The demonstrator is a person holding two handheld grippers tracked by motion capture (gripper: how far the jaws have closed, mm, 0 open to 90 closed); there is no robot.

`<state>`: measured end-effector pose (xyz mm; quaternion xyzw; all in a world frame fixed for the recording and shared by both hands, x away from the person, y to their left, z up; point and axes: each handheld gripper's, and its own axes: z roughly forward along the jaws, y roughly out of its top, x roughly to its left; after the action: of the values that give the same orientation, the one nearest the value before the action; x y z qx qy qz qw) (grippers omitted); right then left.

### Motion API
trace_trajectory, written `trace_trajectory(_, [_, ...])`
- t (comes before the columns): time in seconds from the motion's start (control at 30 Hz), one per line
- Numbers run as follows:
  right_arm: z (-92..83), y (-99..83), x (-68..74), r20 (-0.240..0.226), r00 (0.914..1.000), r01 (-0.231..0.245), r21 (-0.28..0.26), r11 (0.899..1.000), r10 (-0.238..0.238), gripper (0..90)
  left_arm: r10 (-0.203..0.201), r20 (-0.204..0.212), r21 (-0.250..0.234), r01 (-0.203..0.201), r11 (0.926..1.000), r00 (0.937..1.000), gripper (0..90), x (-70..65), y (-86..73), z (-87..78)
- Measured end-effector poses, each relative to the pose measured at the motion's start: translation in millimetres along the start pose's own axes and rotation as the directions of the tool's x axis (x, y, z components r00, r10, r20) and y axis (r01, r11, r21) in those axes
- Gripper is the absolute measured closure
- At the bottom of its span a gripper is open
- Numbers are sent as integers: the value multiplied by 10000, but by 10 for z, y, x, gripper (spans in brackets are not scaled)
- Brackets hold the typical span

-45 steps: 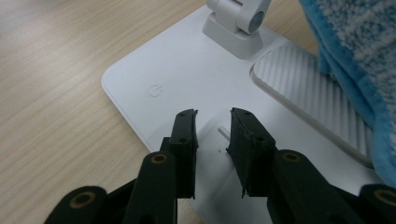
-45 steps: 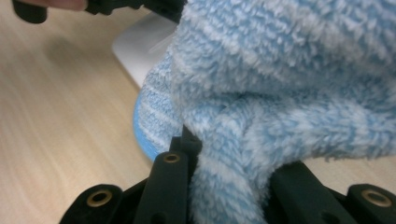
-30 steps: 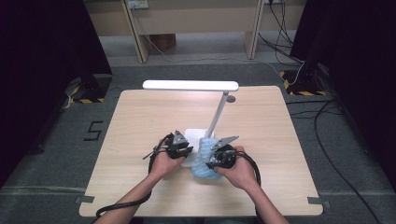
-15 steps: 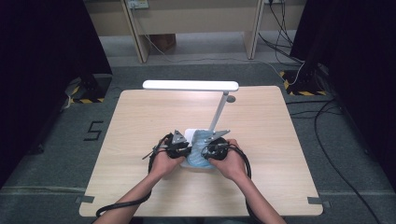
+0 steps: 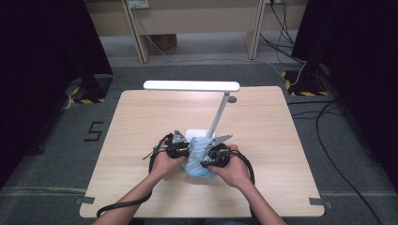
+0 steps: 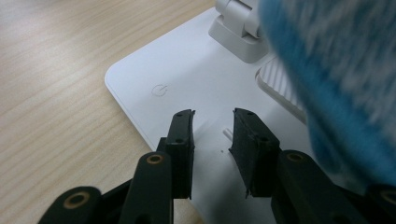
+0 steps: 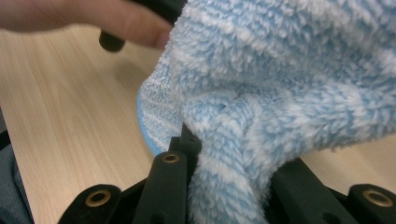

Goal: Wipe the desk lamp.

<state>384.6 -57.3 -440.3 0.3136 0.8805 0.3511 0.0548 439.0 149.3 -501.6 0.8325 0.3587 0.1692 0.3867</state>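
- R gripper (image 7: 224,154) clamped on blue fluffy cloth (image 7: 289,88); L gripper (image 6: 212,140) has just been opening, nothing btwn jaws, poised over white lamp base (image 6: 187,74).
- Cloth bunched btwn both hands, above base, by lamp stem (image 5: 218,115).
- Progress: cloth gripped, at the lamp; wiping of base looks mostly left.

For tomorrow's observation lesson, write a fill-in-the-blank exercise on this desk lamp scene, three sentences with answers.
1. The right gripper is shut on a fluffy cloth striped white and ____.
2. The left gripper hovers with nothing between its fingers above the lamp's white ____.
3. The lamp stands on a table made of ____.

Missing words: blue; base; wood
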Motion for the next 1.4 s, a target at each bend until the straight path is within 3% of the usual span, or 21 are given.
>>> trace_trajectory(0.07, [-62,48,-23,223,9997,-32,-270,9996,38,760,-95,-42,167,96,9998,9999,657,23,21,-12])
trace_trajectory(0.2, [-114,122,-139,655,9976,-185,-686,9975,230,752,-733,-365,-729,705,9948,9966,627,147,145,-245])
trace_trajectory(0.3, [-80,128,-169,725,9972,-115,-632,9979,161,750,-857,-467,-1256,792,9889,9952,570,200,283,-469])
trace_trajectory(0.4, [-12,124,-192,672,9976,-93,-598,9982,133,748,-783,225,-1268,805,9887,9967,459,157,426,-606])
trace_trajectory(0.5, [46,115,-194,635,9978,-127,-541,9985,161,747,-384,817,-1309,489,9902,9959,381,67,519,-658])
trace_trajectory(0.53, [74,107,-188,592,9981,-113,-464,9989,141,747,-208,1129,-1277,352,9912,9934,341,3,559,-661])
trace_trajectory(0.67, [97,99,-175,609,9981,-80,-409,9991,105,747,-274,1512,-1176,455,9920,9881,304,-56,592,-624])
trace_trajectory(0.83, [119,91,-162,661,9978,47,-388,9992,-21,746,-1039,2056,-902,1246,9881,9731,245,-95,593,-492])
trace_trajectory(0.87, [123,89,-160,712,9974,116,-364,9993,-90,746,-1356,2128,-812,1558,9844,9677,236,-97,594,-461])
trace_trajectory(0.97, [129,90,-161,760,9970,155,-384,9991,-126,746,-1494,2147,-777,1693,9825,9652,239,-103,599,-436])
trace_trajectory(1.07, [152,103,-151,742,9967,374,-414,9984,-343,747,-1911,2466,-691,2139,9744,9501,248,-111,610,-403])
trace_trajectory(1.17, [161,111,-138,739,9965,437,-461,9980,-402,748,-2020,2527,-586,2233,9730,9462,266,-125,612,-385])
trace_trajectory(1.23, [171,126,-111,706,9965,483,-526,9975,-445,748,-1859,2460,-527,2047,9774,9513,284,-146,605,-358])
trace_trajectory(1.4, [173,135,-102,841,9948,615,-558,9965,-567,749,-1967,2701,-627,2211,9732,9425,417,-149,598,-357])
